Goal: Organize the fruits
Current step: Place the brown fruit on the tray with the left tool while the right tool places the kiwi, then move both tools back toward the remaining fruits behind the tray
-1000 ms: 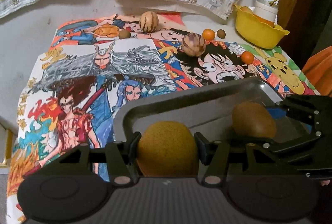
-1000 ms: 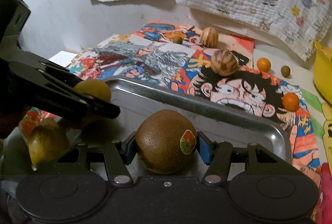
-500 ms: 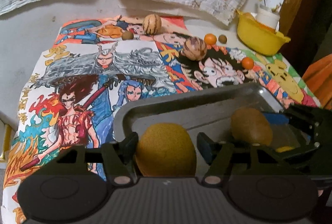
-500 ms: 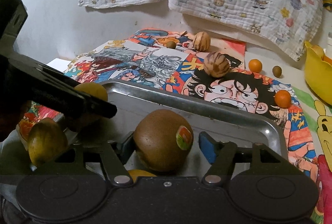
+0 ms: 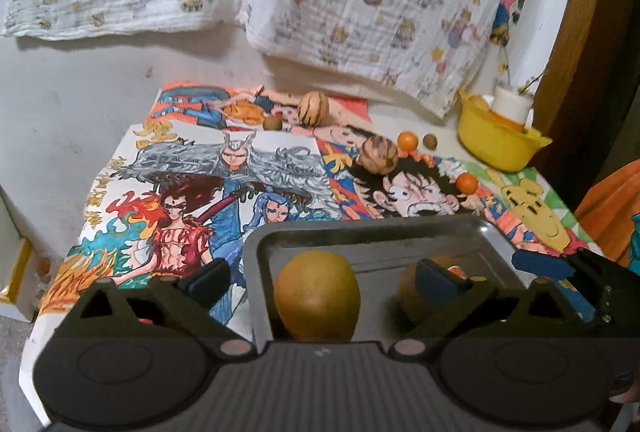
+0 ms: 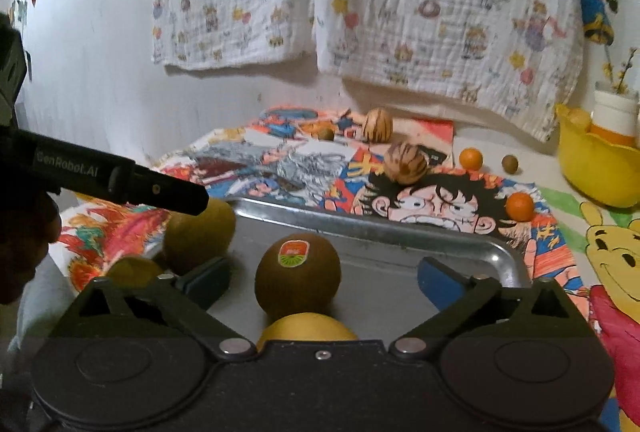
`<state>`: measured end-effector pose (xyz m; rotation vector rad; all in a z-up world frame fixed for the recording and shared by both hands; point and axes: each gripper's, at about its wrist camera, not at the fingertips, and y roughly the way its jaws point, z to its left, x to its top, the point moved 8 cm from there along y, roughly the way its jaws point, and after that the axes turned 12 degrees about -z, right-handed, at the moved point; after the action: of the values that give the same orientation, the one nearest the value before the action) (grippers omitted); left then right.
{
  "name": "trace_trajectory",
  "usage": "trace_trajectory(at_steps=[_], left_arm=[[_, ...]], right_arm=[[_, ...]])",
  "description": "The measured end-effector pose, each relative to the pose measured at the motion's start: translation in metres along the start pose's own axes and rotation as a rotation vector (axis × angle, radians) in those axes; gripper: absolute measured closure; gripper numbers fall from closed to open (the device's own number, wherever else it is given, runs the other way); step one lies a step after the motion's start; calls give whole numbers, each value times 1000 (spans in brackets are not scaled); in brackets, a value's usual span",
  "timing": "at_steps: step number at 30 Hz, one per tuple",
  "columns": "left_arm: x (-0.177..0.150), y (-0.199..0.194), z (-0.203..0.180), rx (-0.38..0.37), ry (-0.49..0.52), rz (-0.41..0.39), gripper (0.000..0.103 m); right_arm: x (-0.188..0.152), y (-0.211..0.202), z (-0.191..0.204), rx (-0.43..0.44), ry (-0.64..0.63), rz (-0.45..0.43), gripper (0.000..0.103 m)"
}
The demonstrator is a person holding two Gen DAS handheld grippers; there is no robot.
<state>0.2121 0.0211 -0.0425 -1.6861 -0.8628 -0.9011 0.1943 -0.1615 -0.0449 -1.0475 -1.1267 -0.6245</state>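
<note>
Both my tools gape wide, gripping nothing: left tool [image 5: 322, 274] straddles the pear [image 5: 317, 296], right tool [image 6: 323, 278] the kiwi [image 6: 298, 275], both resting in the tray [image 6: 400, 232].

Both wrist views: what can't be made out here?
- Yellow bowl: contents mostly hidden by its wall and the white cup; in the right view the frame edge cuts it off.
- Yellow fruit, right view: mostly hidden behind the right gripper body.
- Kiwi, left view: half covered by a left gripper finger.
- Tray: near edge hidden in both views.
</note>
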Motion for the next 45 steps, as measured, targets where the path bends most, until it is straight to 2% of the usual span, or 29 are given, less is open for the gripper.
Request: trace_trajectory(at_steps=[9, 15, 25, 30, 38, 45], left_arm=[[-10, -34, -3, -10, 4, -55, 1], [-23, -58, -14, -35, 85, -74, 1], [-59, -77, -18, -35, 226, -29, 1], [-69, -81, -8, -16, 223, 1, 1], [-65, -80, 6, 14, 208, 27, 1], [-55, -79, 12, 7, 213, 31, 1]], right_arm=[[3, -39, 10, -11, -20, -64, 1], [-7, -60, 15, -9, -50, -62, 1], [-28, -78, 17, -26, -141, -25, 1], [-36, -84, 1, -79, -129, -6, 1], [-36, -86, -26, -184, -121, 2, 1], [-27, -81, -36, -196, -99, -10, 1]])
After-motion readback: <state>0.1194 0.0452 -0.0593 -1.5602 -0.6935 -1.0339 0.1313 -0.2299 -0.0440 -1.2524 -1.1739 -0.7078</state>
